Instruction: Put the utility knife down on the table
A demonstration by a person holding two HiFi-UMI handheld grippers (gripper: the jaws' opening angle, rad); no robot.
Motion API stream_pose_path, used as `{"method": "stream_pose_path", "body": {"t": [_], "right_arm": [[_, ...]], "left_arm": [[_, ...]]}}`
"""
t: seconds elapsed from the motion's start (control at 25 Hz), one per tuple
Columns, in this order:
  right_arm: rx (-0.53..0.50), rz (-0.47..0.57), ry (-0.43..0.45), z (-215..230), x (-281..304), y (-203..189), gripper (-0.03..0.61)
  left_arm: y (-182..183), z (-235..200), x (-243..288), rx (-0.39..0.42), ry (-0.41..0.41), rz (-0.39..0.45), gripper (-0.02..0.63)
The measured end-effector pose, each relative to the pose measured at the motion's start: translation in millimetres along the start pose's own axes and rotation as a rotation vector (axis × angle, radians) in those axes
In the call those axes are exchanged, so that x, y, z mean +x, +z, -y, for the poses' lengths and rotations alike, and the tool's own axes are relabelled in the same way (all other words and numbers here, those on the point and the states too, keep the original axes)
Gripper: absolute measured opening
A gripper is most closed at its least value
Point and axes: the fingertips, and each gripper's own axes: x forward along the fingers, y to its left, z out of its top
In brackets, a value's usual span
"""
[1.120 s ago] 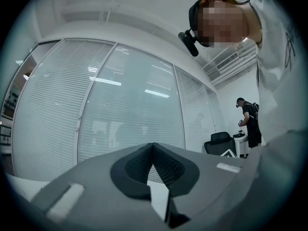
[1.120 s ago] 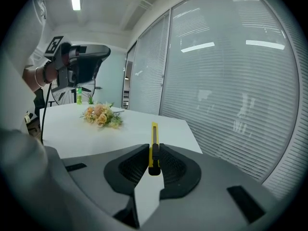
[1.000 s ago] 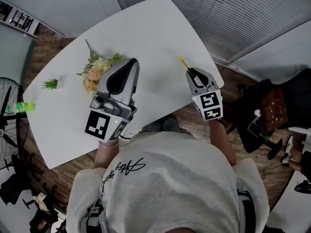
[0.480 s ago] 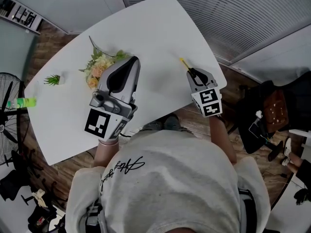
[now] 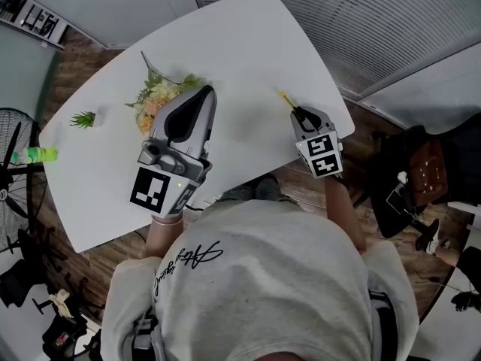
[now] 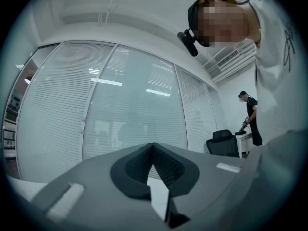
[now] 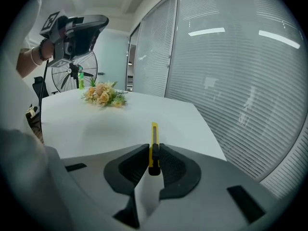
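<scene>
A yellow utility knife [image 7: 154,143] with a black slider is clamped between the pads of my right gripper [image 7: 153,150], its yellow tip pointing forward over the white table [image 7: 96,124]. In the head view the knife's tip [image 5: 286,100] sticks out ahead of the right gripper [image 5: 301,115], low over the table's right part [image 5: 248,51]. My left gripper [image 5: 197,100] is held up above the table near the flowers, pointing at the blinds; its jaws [image 6: 153,150] are shut with nothing between them.
A bouquet of pale flowers [image 5: 161,96] lies at the table's middle left, also seen in the right gripper view [image 7: 103,95]. A small green plant [image 5: 83,118] sits near the left end. A standing fan [image 7: 72,76] and window blinds [image 7: 231,71] surround the table. A dark chair [image 5: 409,171] stands at the right.
My right gripper has sunk a little toward the table with the knife still clamped. The left gripper has stayed where it was.
</scene>
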Motion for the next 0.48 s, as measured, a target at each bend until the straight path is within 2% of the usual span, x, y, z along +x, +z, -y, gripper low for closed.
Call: {"method": "stream_pose_path", "body": {"t": [0.48], "right_arm": [[-0.005,-0.074,0.006,-2.3,8.5,-11.6,0.065]], "left_arm": [[-0.5,-4.0,-4.7,-0.002,0.008,0.000,-0.008]]}}
